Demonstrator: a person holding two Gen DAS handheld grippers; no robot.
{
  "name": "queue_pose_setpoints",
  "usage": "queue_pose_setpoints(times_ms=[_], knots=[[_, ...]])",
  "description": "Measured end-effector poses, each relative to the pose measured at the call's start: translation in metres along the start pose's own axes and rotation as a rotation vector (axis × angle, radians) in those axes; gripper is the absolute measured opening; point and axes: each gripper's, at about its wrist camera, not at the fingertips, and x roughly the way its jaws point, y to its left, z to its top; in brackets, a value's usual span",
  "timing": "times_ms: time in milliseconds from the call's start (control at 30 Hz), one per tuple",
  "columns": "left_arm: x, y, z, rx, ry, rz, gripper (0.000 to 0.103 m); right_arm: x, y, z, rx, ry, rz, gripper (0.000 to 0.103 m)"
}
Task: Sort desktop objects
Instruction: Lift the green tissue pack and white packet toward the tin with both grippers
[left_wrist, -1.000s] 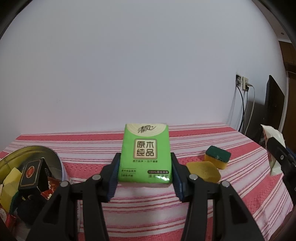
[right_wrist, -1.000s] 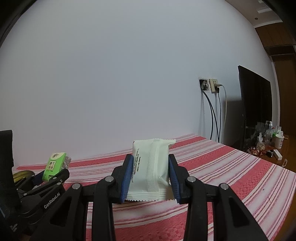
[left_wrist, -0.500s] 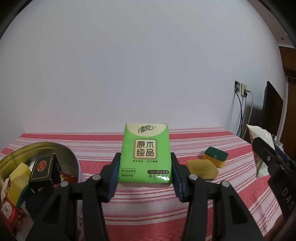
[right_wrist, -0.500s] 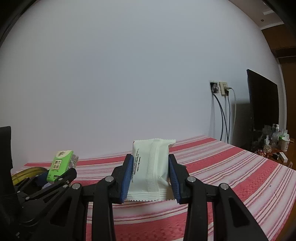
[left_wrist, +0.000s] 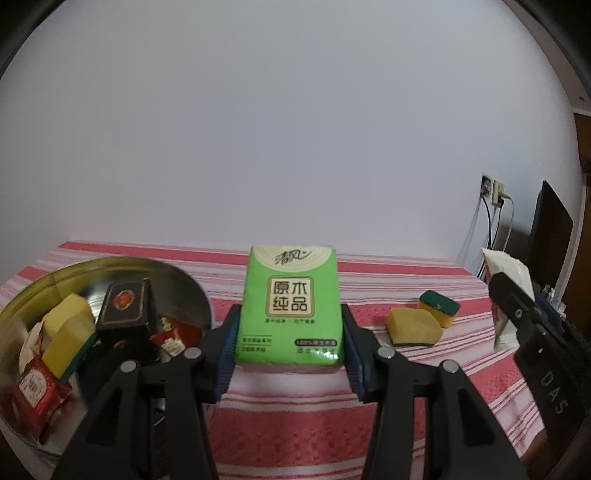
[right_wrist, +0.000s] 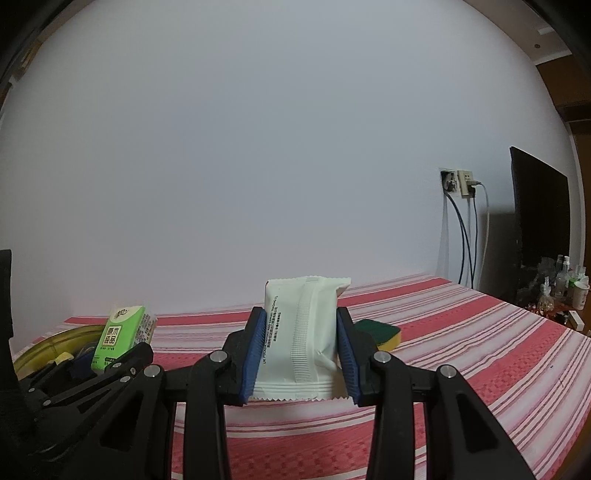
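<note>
Two packs are clamped upright between closed jaws for carrying: the green tissue pack (left_wrist: 290, 308) by the left gripper (left_wrist: 290, 354) near the metal bowl (left_wrist: 184, 277), the white sachet (right_wrist: 301, 336) by the right gripper (right_wrist: 300, 360) above the tabletop (right_wrist: 461, 354).

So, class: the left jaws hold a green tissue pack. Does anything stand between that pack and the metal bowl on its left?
Nothing visible blocks the way. The tissue pack is clamped in the left gripper, and the bowl lies just to its left, open-topped. It already holds sponges, a black box and red sachets, which take up much of the room inside.
</note>
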Motion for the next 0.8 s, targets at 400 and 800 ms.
queue_pose_setpoints(times_ms=[400, 800], knots=[[-0.02, 0.015, -0.006, 0.001, -0.002, 0.048, 0.049, -0.001, 0.02, -0.004, -0.026, 0.012, 0.053, 0.041], [-0.041, 0.054, 0.004, -0.038, -0.024, 0.118, 0.049, 0.001, 0.053, -0.01, -0.011, 0.028, 0.14, 0.041]])
